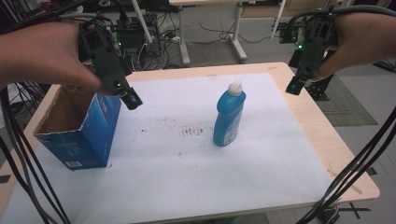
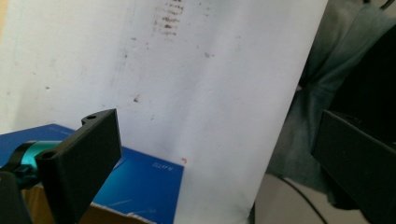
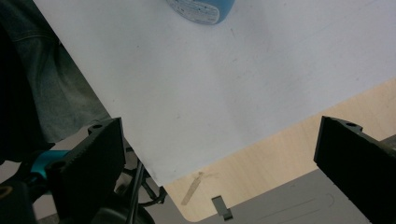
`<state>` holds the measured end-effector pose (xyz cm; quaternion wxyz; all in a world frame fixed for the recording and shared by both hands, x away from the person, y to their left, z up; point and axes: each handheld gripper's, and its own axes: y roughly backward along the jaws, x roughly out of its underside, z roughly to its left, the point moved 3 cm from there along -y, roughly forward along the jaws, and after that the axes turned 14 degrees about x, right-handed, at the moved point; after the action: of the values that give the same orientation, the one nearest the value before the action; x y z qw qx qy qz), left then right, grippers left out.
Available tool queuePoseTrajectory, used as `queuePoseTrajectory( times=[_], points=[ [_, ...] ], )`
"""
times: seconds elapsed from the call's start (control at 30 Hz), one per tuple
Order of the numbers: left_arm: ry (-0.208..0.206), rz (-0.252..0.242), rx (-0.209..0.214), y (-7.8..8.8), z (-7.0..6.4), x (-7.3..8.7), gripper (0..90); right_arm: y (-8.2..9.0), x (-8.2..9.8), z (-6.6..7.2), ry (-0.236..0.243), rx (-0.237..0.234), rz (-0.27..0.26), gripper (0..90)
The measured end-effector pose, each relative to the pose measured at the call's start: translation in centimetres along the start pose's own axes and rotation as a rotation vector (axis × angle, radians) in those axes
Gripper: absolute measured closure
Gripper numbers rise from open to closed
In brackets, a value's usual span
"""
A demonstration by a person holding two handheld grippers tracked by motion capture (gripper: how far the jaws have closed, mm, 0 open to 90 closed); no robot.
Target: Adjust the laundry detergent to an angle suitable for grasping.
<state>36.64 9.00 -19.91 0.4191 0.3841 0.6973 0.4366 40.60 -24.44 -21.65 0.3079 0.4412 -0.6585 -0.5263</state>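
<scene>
A blue bottle with a white cap stands upright just right of the middle of the white mat. An open blue cardboard box stands at the mat's left edge, brown inside. My left gripper hangs in the air over the box's right rim; in the left gripper view its jaws stand wide apart with nothing between them, the box's blue side below. My right gripper hovers over the table's far right corner, open and holding nothing, with the bottle's base at the top of the right gripper view.
The mat covers most of a wooden table, whose bare strip runs along the right side. Brown smudges mark the mat's middle. Black cables trail off both sides. Desk legs and equipment stand behind the table.
</scene>
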Motion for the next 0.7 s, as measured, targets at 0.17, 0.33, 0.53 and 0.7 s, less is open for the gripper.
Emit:
queuePoseTrajectory(
  times=[0.17,0.33,0.53,0.7],
  points=[
    [0.038,-0.057,0.025,-0.1,-0.1,-0.5,1.8,0.4,0.1,0.0,-0.003,0.001,-0.005,1.4],
    [0.104,-0.187,0.025,0.0,-0.2,-1.5,1.8,0.4,0.4,0.0,-0.005,0.003,-0.005,1.4],
    [0.138,-0.297,0.025,-1.1,-0.8,-3.2,1.8,0.6,0.3,0.1,0.001,0.004,-0.014,1.4],
    [0.146,-0.333,0.019,-2.3,-1.0,-4.4,1.8,0.8,0.2,0.1,0.001,0.002,-0.022,1.4]
  ],
)
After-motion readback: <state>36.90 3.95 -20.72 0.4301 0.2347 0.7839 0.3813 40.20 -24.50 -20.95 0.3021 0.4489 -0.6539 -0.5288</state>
